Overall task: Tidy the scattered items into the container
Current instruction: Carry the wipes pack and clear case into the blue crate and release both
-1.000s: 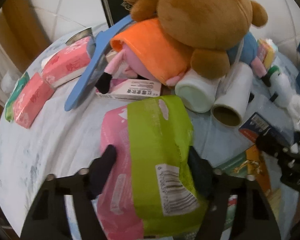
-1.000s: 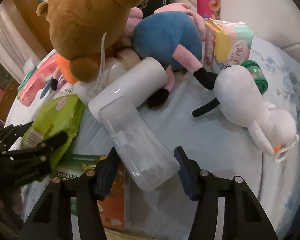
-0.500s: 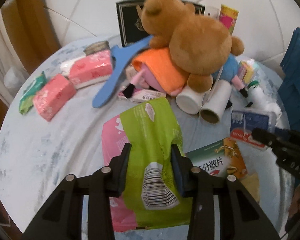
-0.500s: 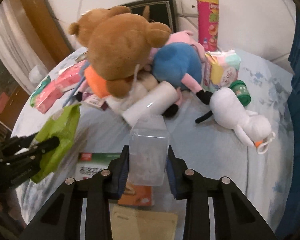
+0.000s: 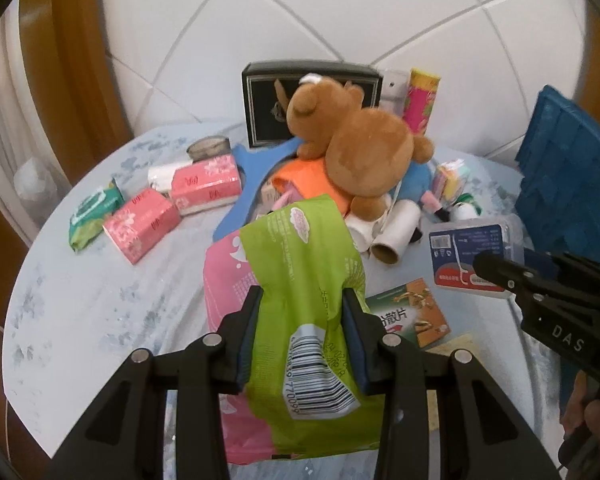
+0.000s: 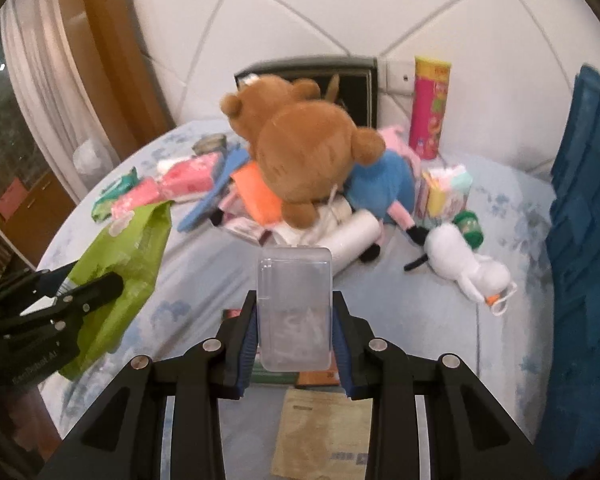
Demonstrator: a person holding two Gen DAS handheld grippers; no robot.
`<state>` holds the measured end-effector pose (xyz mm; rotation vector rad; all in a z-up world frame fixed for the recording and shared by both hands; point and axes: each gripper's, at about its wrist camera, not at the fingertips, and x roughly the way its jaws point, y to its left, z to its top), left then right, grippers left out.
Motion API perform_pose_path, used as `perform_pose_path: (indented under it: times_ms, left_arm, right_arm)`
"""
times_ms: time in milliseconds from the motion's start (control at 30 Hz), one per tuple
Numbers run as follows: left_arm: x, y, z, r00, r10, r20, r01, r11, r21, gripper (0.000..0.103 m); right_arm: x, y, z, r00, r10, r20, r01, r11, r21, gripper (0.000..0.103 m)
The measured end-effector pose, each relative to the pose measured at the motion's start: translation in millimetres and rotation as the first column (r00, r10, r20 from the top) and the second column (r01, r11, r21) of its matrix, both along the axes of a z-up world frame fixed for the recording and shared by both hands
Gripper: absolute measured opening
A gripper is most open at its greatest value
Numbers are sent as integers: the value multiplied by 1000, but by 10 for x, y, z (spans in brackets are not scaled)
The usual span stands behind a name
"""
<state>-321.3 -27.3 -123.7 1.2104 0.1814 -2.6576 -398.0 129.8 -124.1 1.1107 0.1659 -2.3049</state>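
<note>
Both pickups look done, so the step in hand is the carry. The left gripper (image 5: 302, 332) clamps the green pack (image 5: 308, 280), held up off the table (image 5: 100, 288) in front of the bear (image 5: 360, 152). The right gripper (image 6: 294, 326) pinches the clear box (image 6: 295, 308), right of the pack. Next, both loads must swing to the blue crate (image 6: 584, 240), right of the bear, and be released inside.

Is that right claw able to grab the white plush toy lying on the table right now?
Probably not yet. The right claw is already shut on a clear plastic box, so it has no free grip. The white plush toy itself lies uncovered on the table, with nothing stacked on it.
</note>
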Motion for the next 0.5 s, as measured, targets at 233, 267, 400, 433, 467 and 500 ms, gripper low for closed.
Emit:
perform_pose_path:
  times_ms: [233, 267, 400, 433, 467, 500]
  left_arm:
    - [267, 14, 295, 996, -65, -65, 65, 998, -3, 38]
    - [296, 17, 327, 995, -75, -71, 75, 997, -3, 38]
    - [404, 50, 500, 986, -121, -113, 121, 993, -5, 38]
    - [425, 68, 548, 983, -135, -125, 135, 991, -6, 38]
    - [443, 95, 602, 979, -151, -140, 152, 988, -7, 38]
    - [460, 126, 655, 974, -167, -154, 168, 986, -8, 38]
  right_arm:
    - [344, -48, 378, 996, -35, -80, 34, 999, -7, 33]
    - [384, -44, 421, 995, -41, -88, 41, 999, -7, 33]
    - [588, 17, 669, 986, -87, -142, 86, 996, -14, 33]
    - [635, 44, 738, 982, -102, -158, 101, 995, -15, 33]
    - [683, 79, 810, 978, -117, -174, 116, 993, -17, 33]
    - [729, 123, 884, 972, -135, -190, 133, 991, -22, 33]
